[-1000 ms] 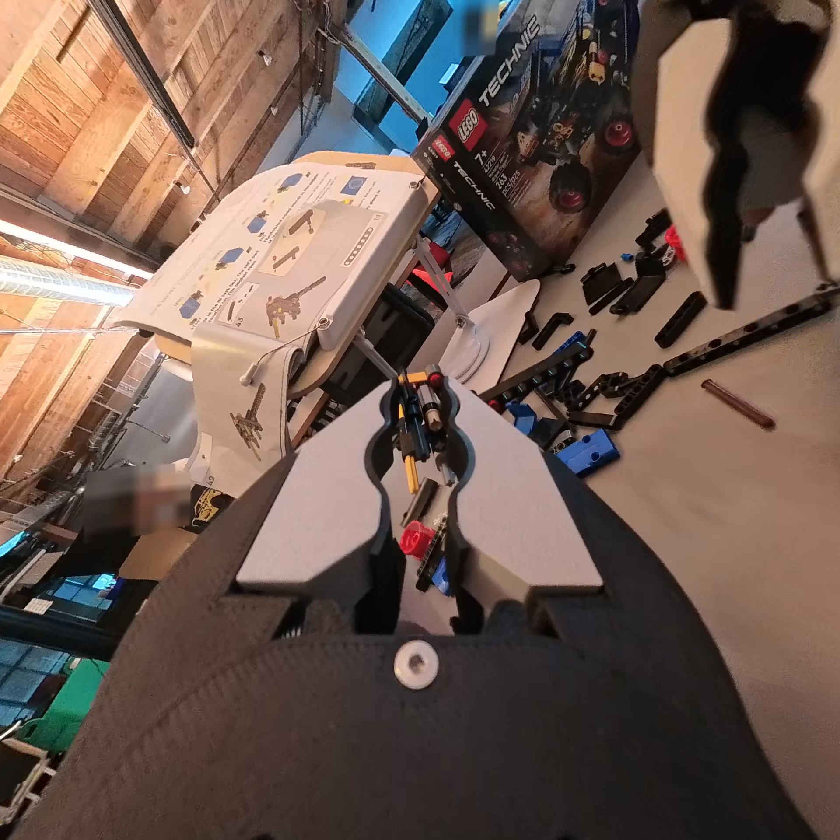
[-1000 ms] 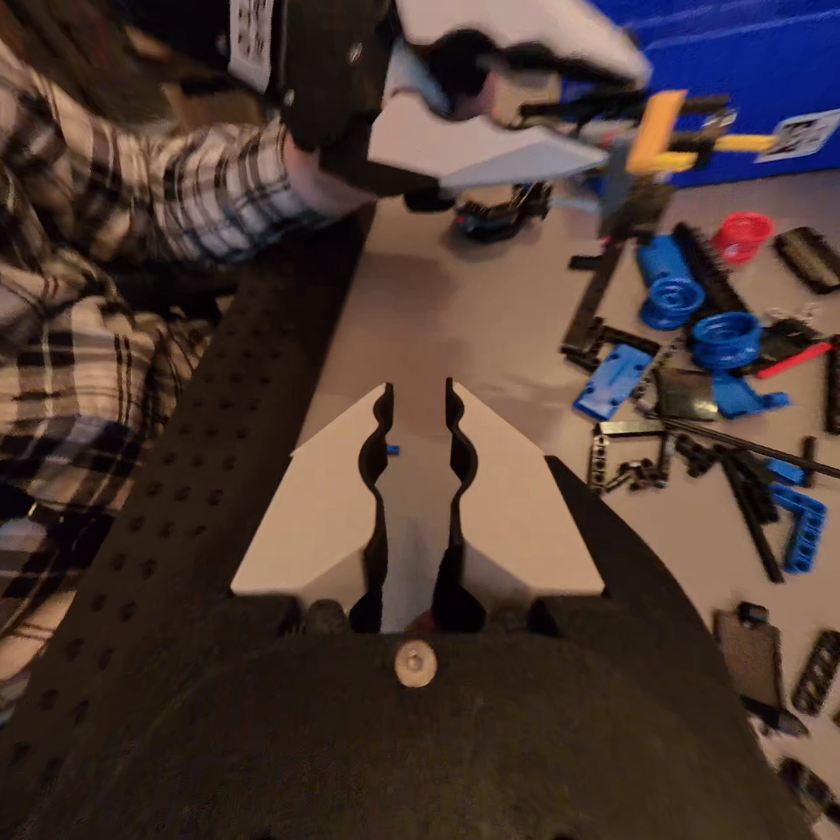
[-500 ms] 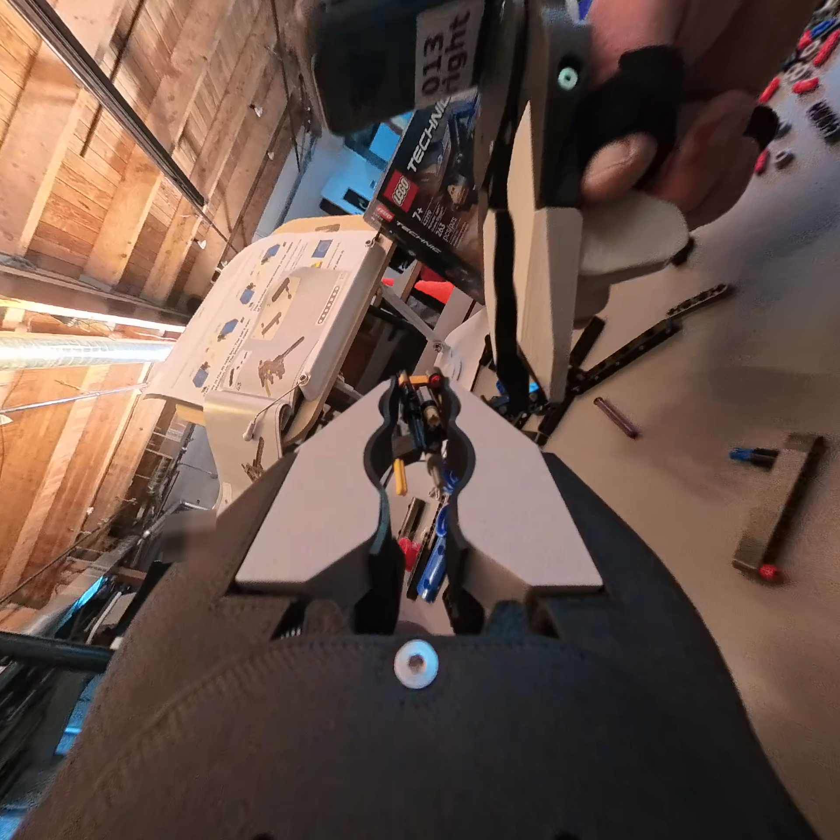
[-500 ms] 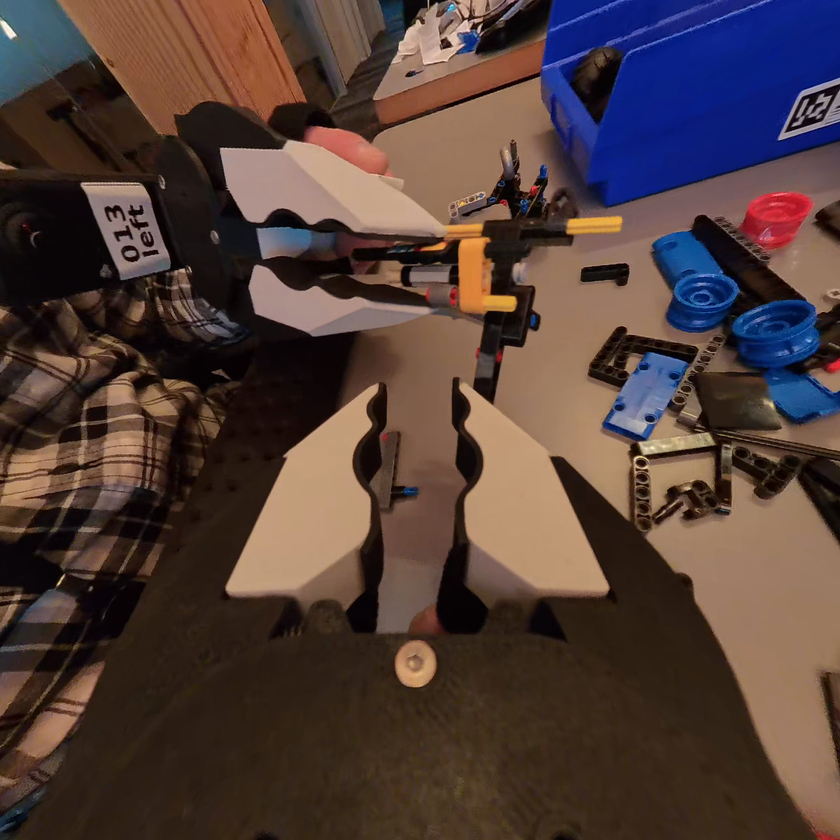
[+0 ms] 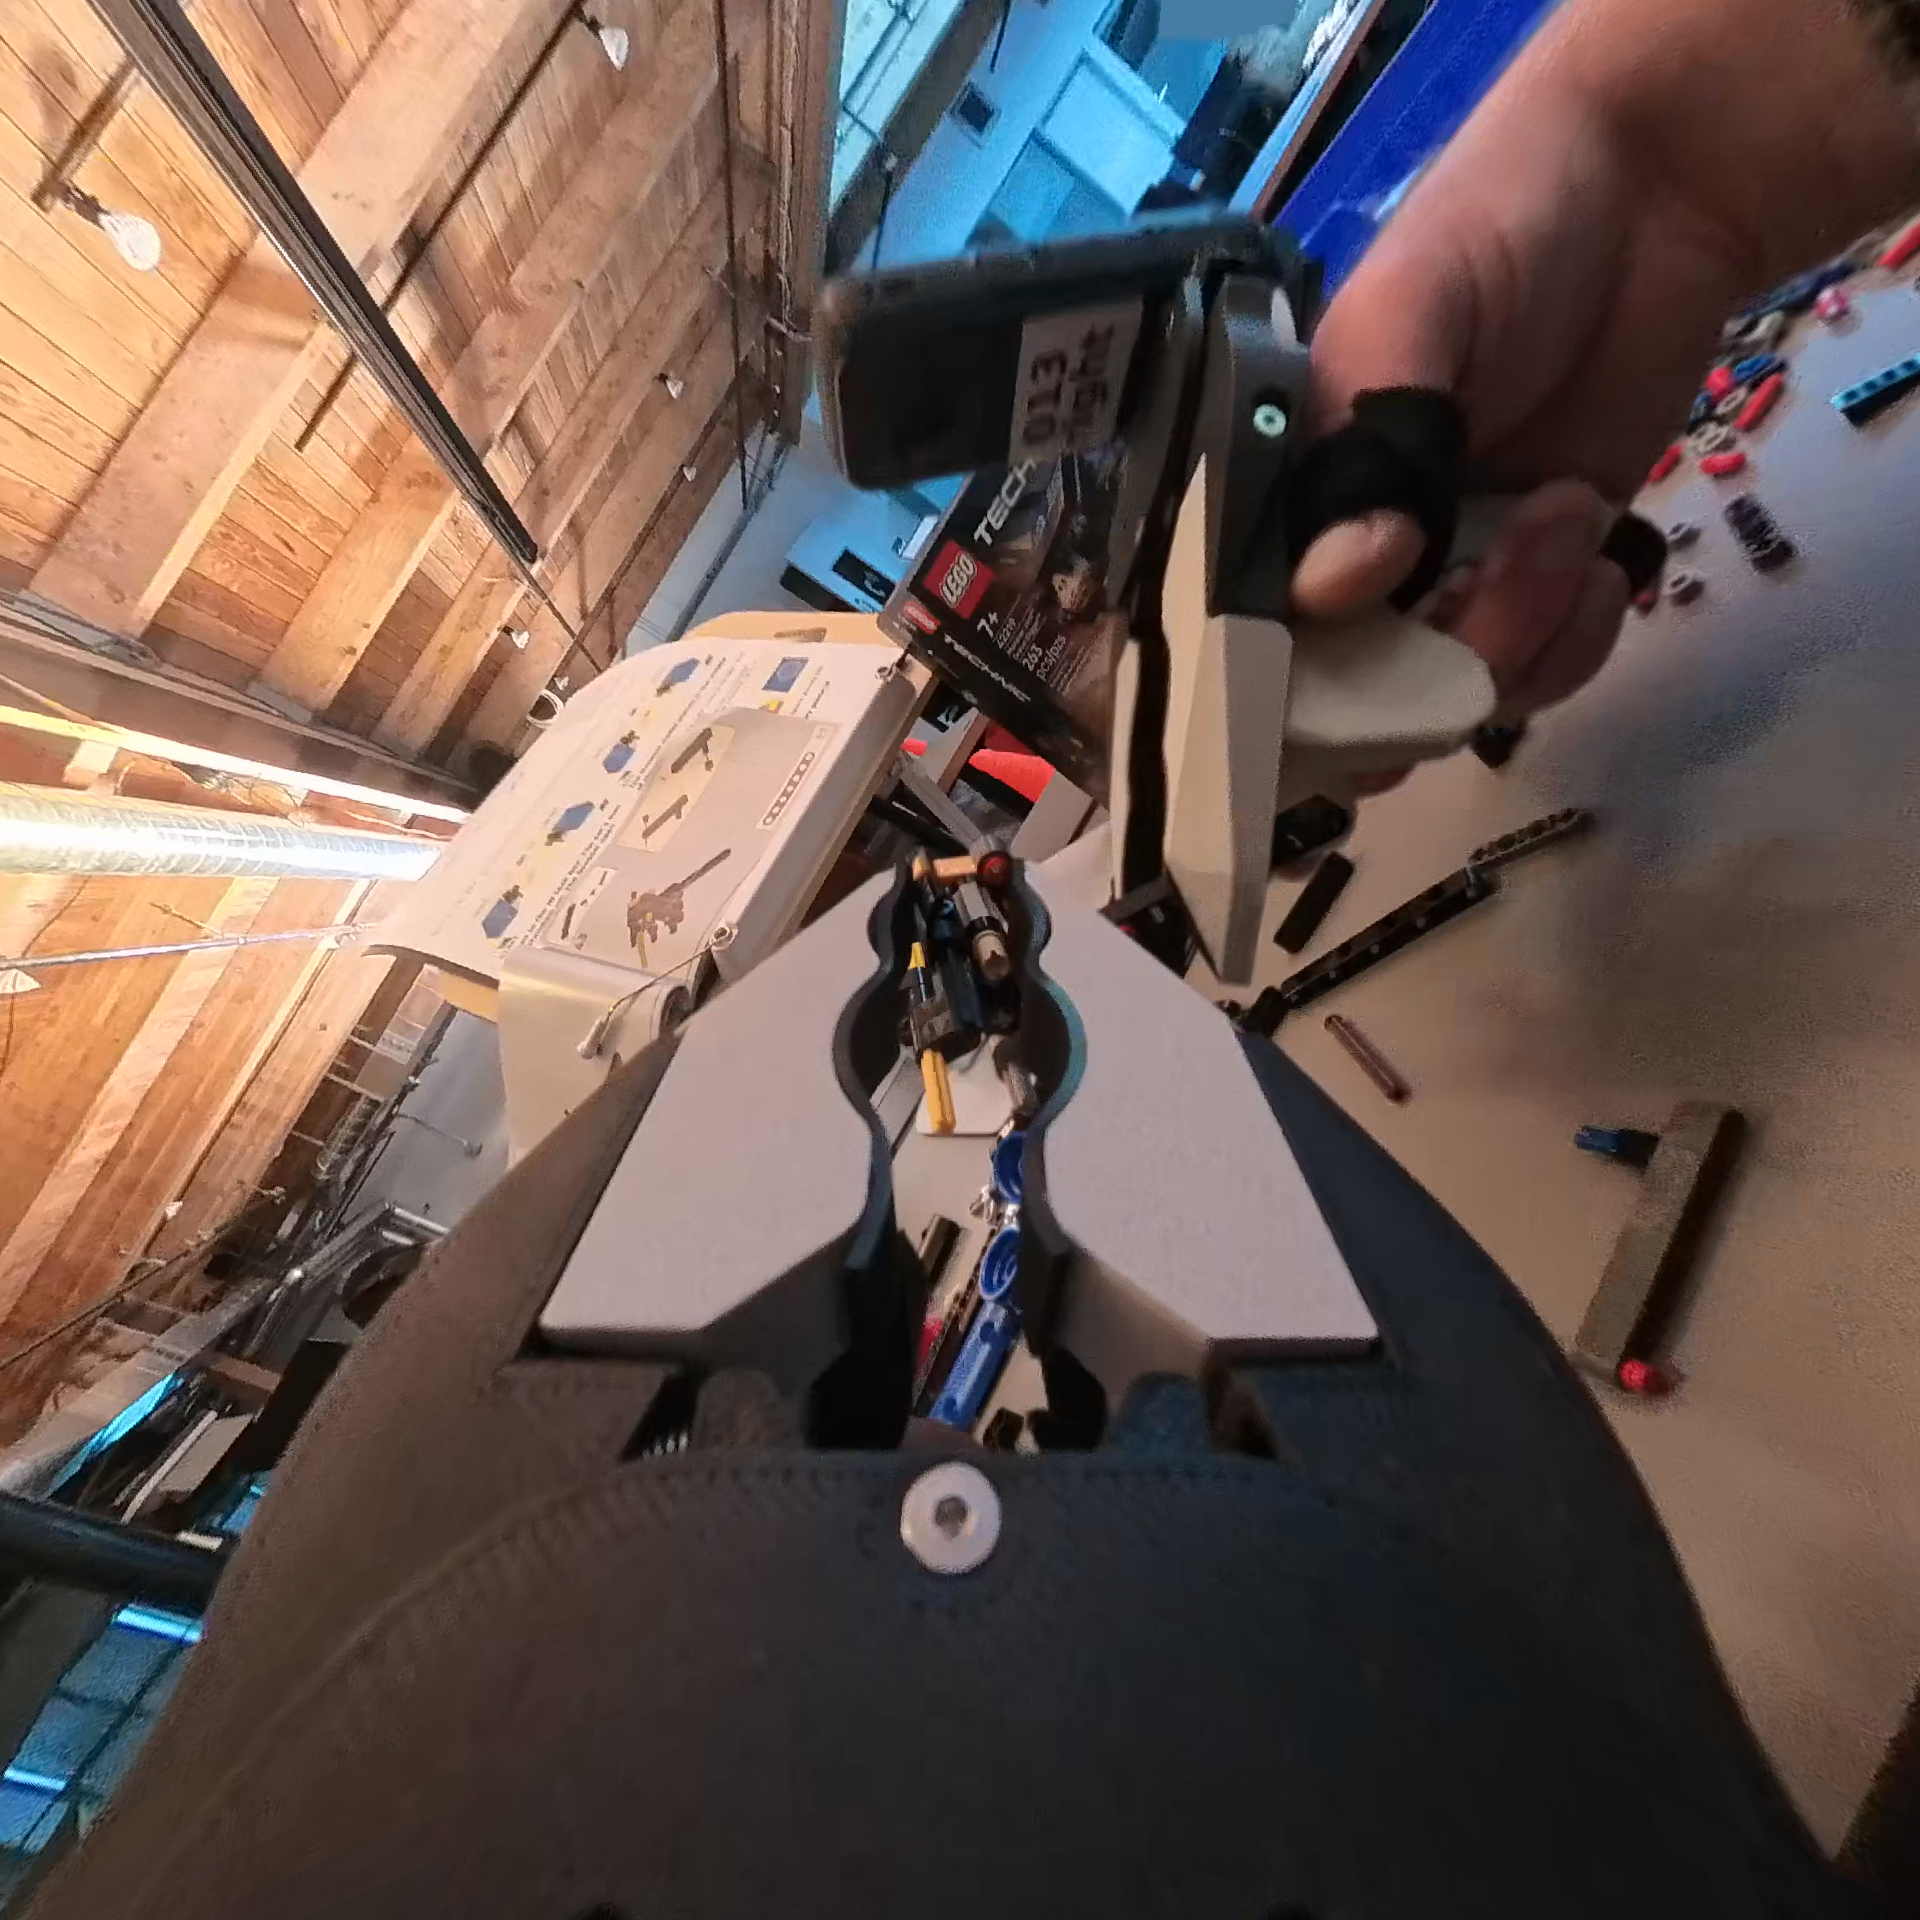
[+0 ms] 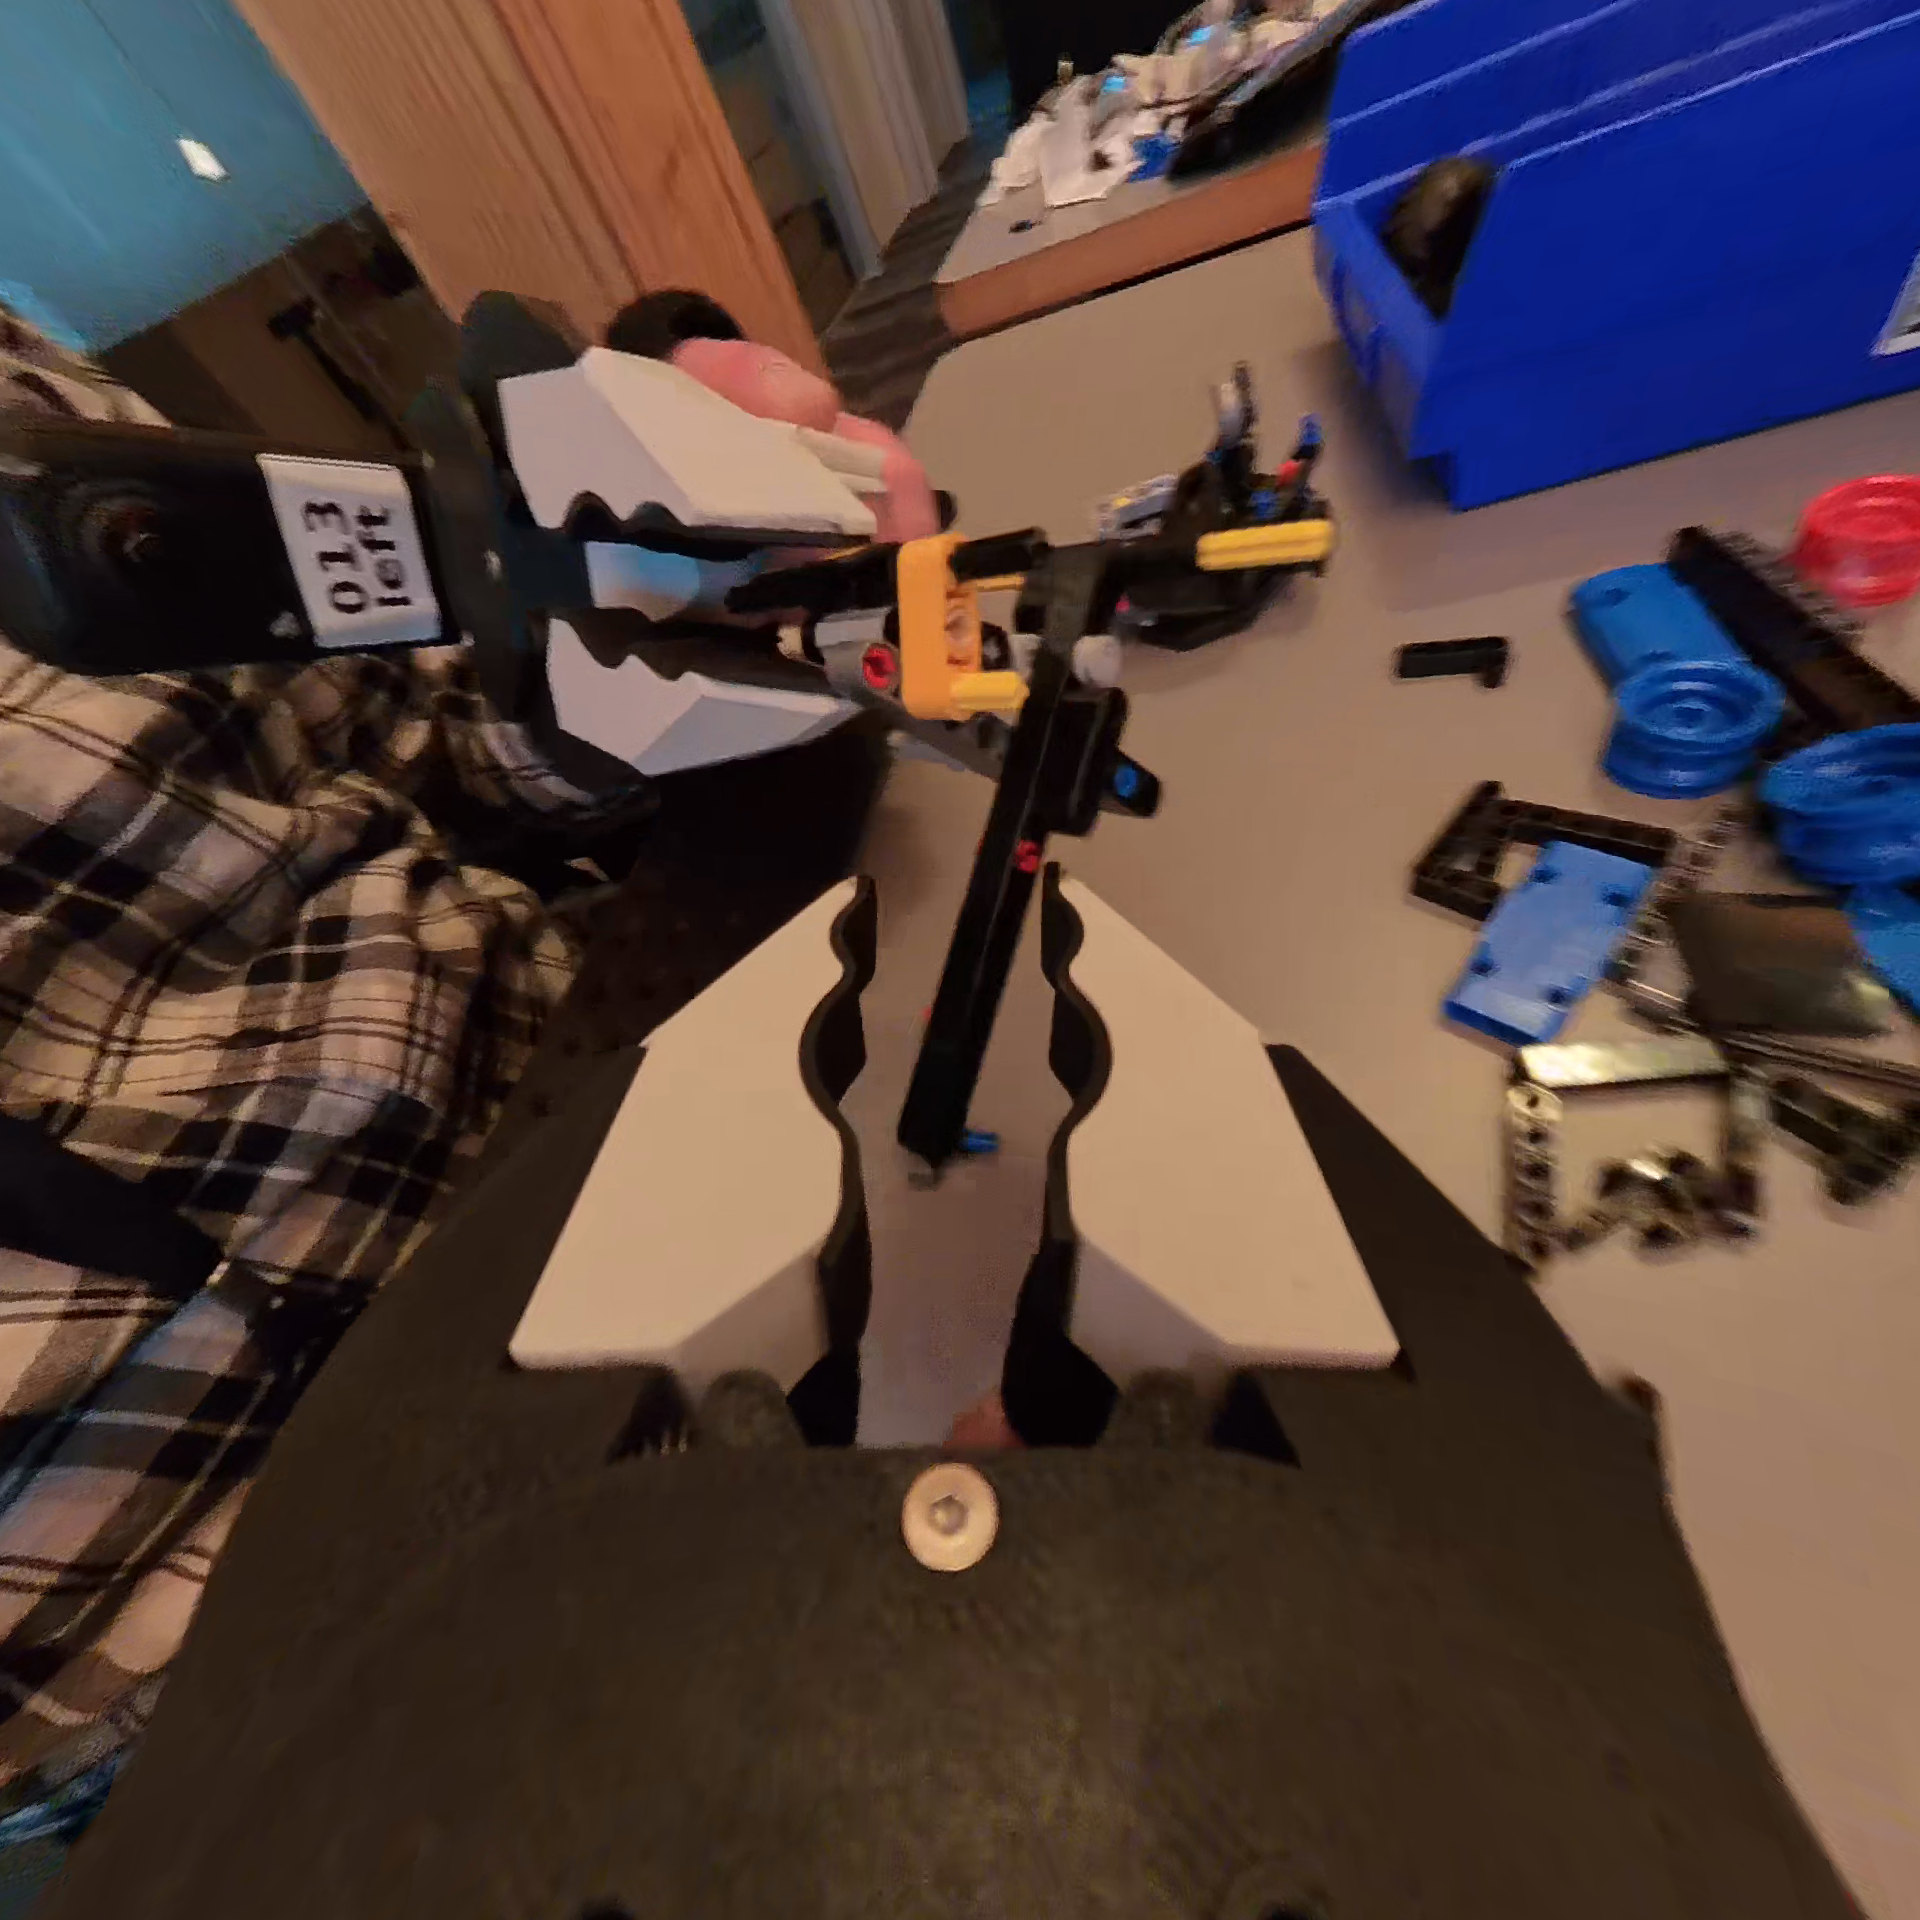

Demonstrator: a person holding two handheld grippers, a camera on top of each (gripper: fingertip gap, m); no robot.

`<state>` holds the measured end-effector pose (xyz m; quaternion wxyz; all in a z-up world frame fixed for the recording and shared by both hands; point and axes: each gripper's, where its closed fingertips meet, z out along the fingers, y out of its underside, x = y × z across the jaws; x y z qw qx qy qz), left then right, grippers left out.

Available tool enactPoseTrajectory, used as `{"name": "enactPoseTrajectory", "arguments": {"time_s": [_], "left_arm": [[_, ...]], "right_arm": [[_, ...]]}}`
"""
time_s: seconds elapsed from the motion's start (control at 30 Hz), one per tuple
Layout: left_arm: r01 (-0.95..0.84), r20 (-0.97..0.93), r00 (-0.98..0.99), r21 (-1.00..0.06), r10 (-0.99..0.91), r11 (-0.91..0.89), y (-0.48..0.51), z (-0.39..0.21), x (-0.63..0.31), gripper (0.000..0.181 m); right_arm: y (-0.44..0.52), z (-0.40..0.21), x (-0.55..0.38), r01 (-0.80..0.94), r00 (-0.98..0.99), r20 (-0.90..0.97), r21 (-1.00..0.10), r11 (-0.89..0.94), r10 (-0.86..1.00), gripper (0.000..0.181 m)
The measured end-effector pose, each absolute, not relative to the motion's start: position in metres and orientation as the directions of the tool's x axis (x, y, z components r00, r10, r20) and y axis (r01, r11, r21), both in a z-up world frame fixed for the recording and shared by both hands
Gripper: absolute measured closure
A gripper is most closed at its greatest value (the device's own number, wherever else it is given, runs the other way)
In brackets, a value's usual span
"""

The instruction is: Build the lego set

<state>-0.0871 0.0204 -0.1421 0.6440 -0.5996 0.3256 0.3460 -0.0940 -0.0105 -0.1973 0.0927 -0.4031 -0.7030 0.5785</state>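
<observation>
My left gripper point(image 5: 961, 899) is shut on a small lego assembly point(image 5: 951, 977) of black, yellow and grey parts, held above the table. In the right wrist view the left gripper point(image 6: 883, 623) comes in from the left with the assembly point(image 6: 951, 634). A black beam of the assembly hangs down from it. My right gripper point(image 6: 956, 883) is open and empty, and it also shows in the left wrist view point(image 5: 1195, 831). A loose black beam point(image 6: 951, 1039) with a blue pin lies on the table, seen between my right fingers. It also shows in the left wrist view point(image 5: 1662, 1236).
A blue bin point(image 6: 1621, 260) stands at the back right. Blue wheels point(image 6: 1683, 707), a red wheel point(image 6: 1870, 540), a blue plate point(image 6: 1548, 956) and black parts lie to the right. An instruction booklet point(image 5: 665, 810) and the set's box point(image 5: 1018, 603) stand behind. A plaid sleeve point(image 6: 208, 935) is on the left.
My right gripper has moved forward toward the held assembly, and the loose beam now shows between its fingers. My left gripper has kept hold of the assembly and turned a little.
</observation>
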Motion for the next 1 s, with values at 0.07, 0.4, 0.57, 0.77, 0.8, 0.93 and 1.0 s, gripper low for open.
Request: {"name": "enactPoseTrajectory", "arguments": {"time_s": [0.07,0.4,0.57,0.77,0.8,0.93,1.0], "left_arm": [[-0.829,-0.827,0.559,-0.555,0.057,0.073,0.019,-0.138,-0.083,0.167],[-0.757,-0.755,0.652,-0.647,0.064,0.092,0.022,-0.127,-0.095,0.171],[-0.706,-0.706,0.708,-0.708,0.009,0.018,0.034,-0.128,-0.112,0.153],[-0.526,-0.507,0.84,-0.849,-0.194,-0.059,0.057,-0.125,-0.124,0.128],[-0.482,-0.452,0.855,-0.874,-0.254,-0.067,0.06,-0.123,-0.123,0.124],[-0.314,-0.252,0.878,-0.945,-0.407,-0.092,0.073,-0.11,-0.124,0.11],[-0.255,-0.192,0.878,-0.963,-0.438,-0.09,0.081,-0.109,-0.123,0.113]], "right_arm": [[-0.015,-0.197,-0.099,0.457,-0.657,-0.354,-0.889,-0.021,0.665,0.162],[0.016,-0.166,-0.113,0.32,-0.583,-0.308,-0.937,-0.136,0.752,0.175],[0.04,-0.152,-0.121,0.215,-0.496,-0.254,-0.962,-0.166,0.83,0.178],[0.078,-0.132,-0.12,0.076,-0.358,-0.182,-0.983,-0.166,0.916,0.178],[0.083,-0.13,-0.12,0.062,-0.338,-0.175,-0.985,-0.164,0.925,0.178],[0.103,-0.131,-0.121,0.04,-0.21,-0.052,-0.998,-0.045,0.976,0.178],[0.106,-0.132,-0.122,0.032,-0.163,0.014,-0.999,0.019,0.987,0.178]]}}
